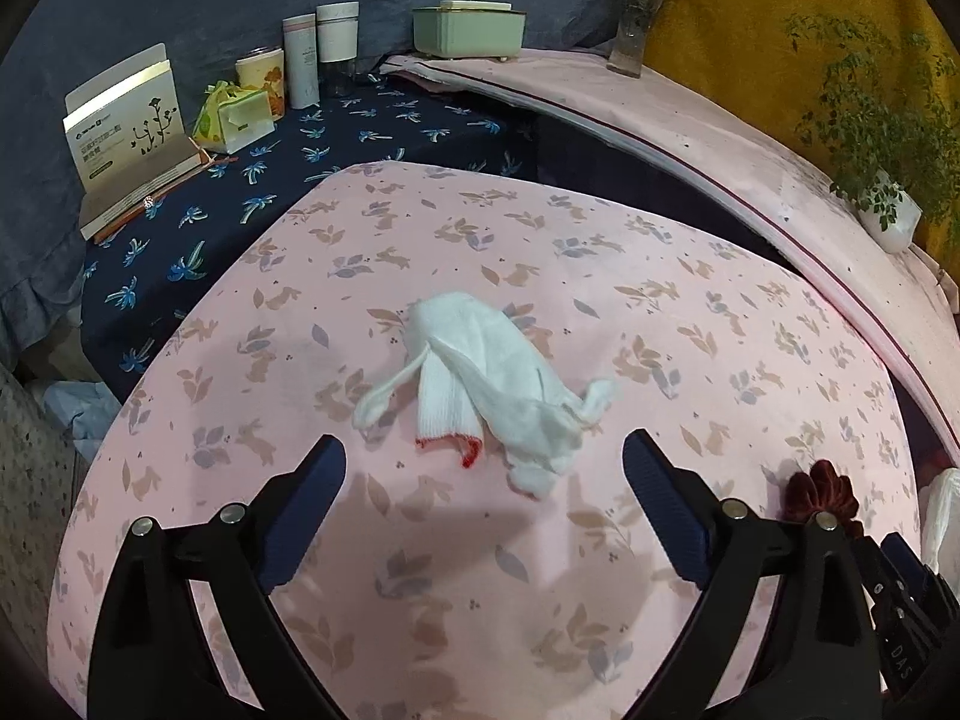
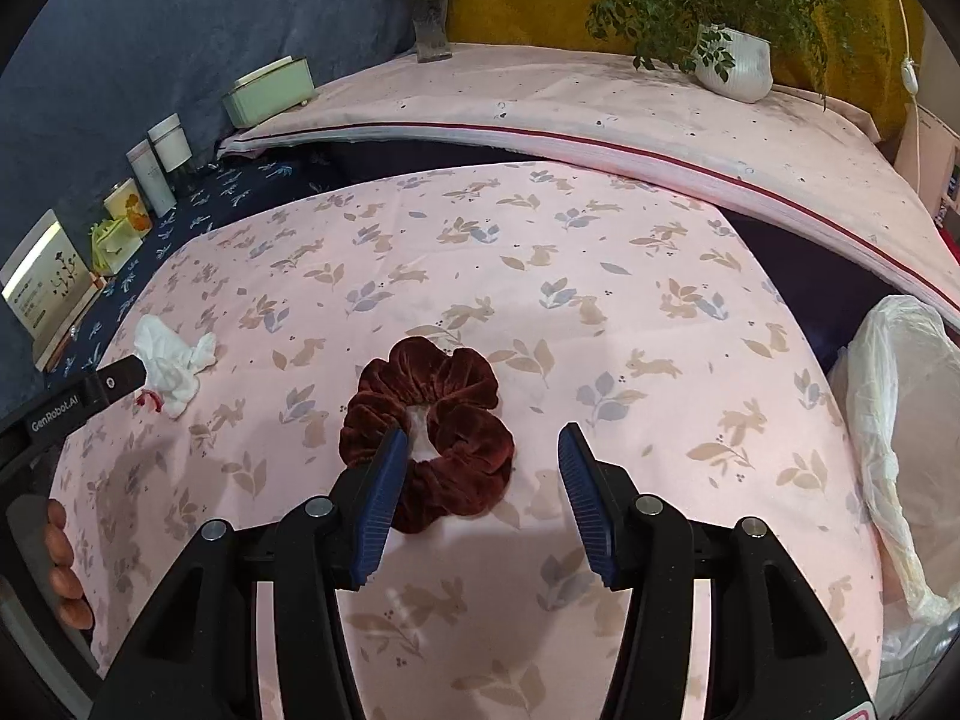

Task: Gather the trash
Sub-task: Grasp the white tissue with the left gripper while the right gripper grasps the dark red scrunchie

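Note:
A crumpled white cloth glove with a red-stitched cuff (image 1: 480, 396) lies on the round table's pink rabbit-print cover (image 1: 456, 612). My left gripper (image 1: 483, 447) hangs just short of it, jaws wide open, nothing between the pads. In the right wrist view a dark red velvet scrunchie (image 2: 444, 420) lies on the same cover. My right gripper (image 2: 483, 437) stands open over its near side; its left finger (image 2: 378, 498) overlaps the scrunchie, the pads not pressing it. The glove (image 2: 180, 360) shows at far left there, beside a left finger (image 2: 123, 377).
A bin lined with a white plastic bag (image 2: 900, 420) stands off the table's right edge. On a dark blue-clothed surface at the left are boxes (image 1: 129, 132), a tissue pack and cups. A raised pink ledge behind carries a green box (image 1: 468, 30), a vase and a potted plant (image 2: 735, 60).

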A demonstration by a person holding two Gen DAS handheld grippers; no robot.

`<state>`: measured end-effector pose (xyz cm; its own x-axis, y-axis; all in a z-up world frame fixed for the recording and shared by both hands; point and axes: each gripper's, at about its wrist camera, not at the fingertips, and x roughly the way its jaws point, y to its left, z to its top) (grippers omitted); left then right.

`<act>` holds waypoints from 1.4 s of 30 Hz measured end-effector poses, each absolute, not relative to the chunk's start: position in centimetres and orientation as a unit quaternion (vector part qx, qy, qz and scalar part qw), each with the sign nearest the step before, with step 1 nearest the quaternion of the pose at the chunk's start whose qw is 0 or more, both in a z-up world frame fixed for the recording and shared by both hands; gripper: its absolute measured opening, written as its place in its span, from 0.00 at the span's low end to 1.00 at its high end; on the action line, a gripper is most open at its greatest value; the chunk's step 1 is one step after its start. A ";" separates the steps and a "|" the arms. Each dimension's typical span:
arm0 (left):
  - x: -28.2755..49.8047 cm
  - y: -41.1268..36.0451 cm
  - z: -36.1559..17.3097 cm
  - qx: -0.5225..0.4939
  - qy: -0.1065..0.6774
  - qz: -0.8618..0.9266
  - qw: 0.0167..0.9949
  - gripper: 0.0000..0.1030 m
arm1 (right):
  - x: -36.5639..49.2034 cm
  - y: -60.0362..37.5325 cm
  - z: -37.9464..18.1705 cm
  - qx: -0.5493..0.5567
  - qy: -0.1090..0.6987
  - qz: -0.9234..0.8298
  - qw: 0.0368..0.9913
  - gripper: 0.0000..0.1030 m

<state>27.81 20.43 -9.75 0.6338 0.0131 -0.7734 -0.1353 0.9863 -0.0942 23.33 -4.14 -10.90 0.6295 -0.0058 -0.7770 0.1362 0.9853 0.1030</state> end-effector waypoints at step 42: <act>24.5 12.5 -11.2 -0.065 0.447 -0.065 0.890 0.18 | 20.0 -5.7 -12.2 0.102 0.432 -0.041 0.895 0.19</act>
<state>24.51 12.51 -11.17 0.5924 -0.1728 -0.7869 0.0575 0.9833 -0.1727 20.02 -5.73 -12.16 0.6232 0.0157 -0.7819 0.1607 0.9759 0.1478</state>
